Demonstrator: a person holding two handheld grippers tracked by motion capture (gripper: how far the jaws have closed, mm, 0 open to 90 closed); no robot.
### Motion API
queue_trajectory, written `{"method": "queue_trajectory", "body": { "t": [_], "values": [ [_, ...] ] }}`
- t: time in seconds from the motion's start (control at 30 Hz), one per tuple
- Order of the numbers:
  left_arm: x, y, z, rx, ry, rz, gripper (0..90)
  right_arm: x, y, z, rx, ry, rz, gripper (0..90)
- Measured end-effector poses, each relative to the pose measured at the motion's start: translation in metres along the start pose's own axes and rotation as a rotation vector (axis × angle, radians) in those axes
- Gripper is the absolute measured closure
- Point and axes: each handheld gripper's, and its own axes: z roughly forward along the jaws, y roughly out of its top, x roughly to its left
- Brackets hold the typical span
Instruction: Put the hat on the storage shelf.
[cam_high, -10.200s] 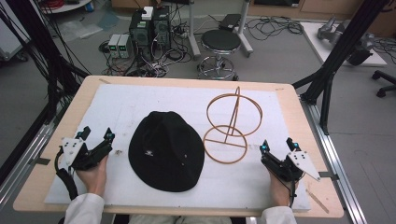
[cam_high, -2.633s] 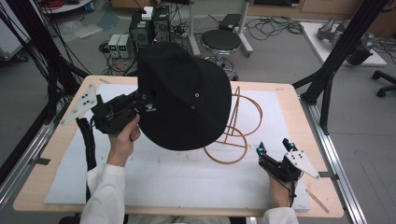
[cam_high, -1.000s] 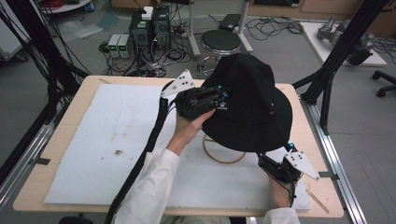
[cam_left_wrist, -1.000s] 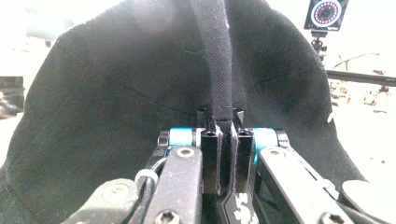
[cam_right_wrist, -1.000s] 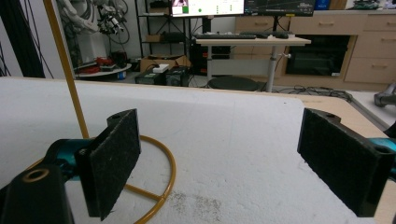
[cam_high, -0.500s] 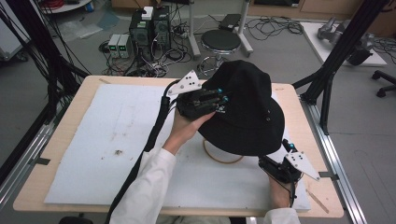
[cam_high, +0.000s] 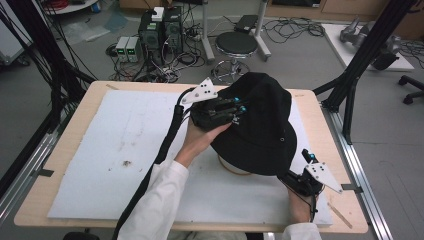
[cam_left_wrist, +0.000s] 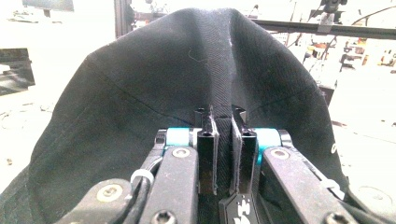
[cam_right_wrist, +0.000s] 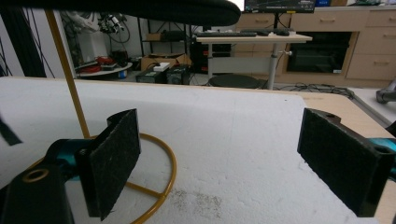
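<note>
Over stand, hat pinched by left gripper fingers, hiding stand's top; right gripper fingers apart.

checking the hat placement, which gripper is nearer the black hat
Left. The left gripper is clamped on a fold of the black hat over the wire stand. The right gripper rests open on the table, just below the brim, not touching it.
</note>
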Motion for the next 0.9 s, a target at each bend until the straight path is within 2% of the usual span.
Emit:
{"method": "queue_trajectory", "body": {
  "t": [0.27, 0.4, 0.5, 0.57, 0.63, 0.7, 0.9],
  "values": [
    [0.003, -0.003, -0.004, -0.028, -0.01, -0.025, 76.1, 0.0, 0.0, 0.0, 0.002, -0.004, 0.002, 12.6],
    [0.004, -0.005, -0.005, -0.033, -0.002, -0.035, 65.6, 0.0, 0.0, -0.001, 0.003, -0.004, 0.004, 12.6],
    [0.005, -0.004, -0.01, -0.062, 0.005, -0.036, 57.4, 0.0, 0.0, 0.0, 0.002, -0.003, 0.004, 12.6],
    [0.006, -0.003, -0.013, -0.082, 0.007, -0.045, 48.9, 0.0, 0.0, 0.0, 0.003, -0.002, 0.001, 12.6],
    [0.008, -0.002, -0.018, -0.092, 0.003, -0.042, 46.3, 0.0, 0.0, 0.0, 0.003, -0.002, 0.003, 12.6],
    [0.009, -0.001, -0.024, -0.096, 0.018, -0.034, 42.6, 0.0, 0.0, -0.001, 0.003, -0.002, 0.004, 12.6],
    [0.016, 0.0, -0.048, -0.128, 0.059, -0.041, 38.8, 0.0, 0.0, 0.0, 0.003, -0.004, -0.003, 12.6]
  ]
}}
